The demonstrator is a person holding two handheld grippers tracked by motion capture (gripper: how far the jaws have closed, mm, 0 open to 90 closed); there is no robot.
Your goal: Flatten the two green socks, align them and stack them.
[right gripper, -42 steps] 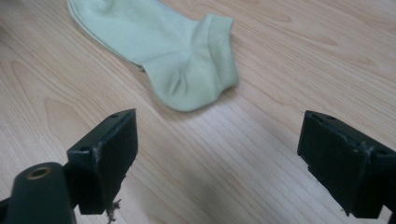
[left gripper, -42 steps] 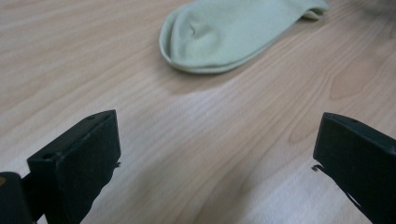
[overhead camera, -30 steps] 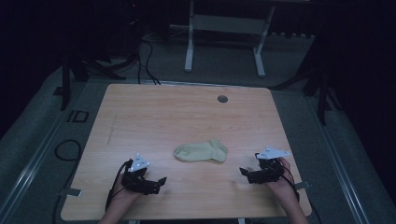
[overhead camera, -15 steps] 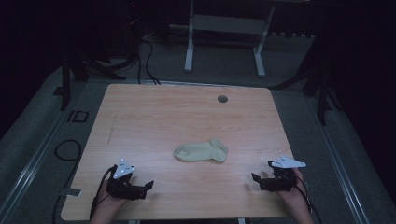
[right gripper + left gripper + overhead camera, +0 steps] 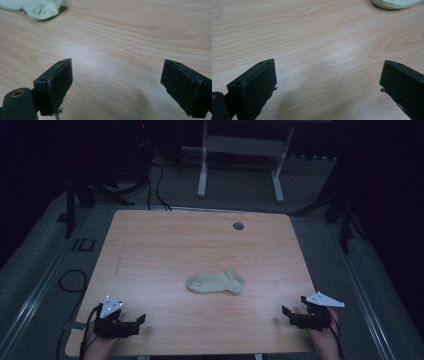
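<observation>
High view: pale green ankle sock (image 5: 215, 283) flat at mid-table on light wooden table (image 5: 150, 250), left gripper (image 5: 135, 324) near front-left corner, right gripper (image 5: 287, 315) near front-right corner, both jaws wide apart, empty, apparently parked clear of sock.
</observation>
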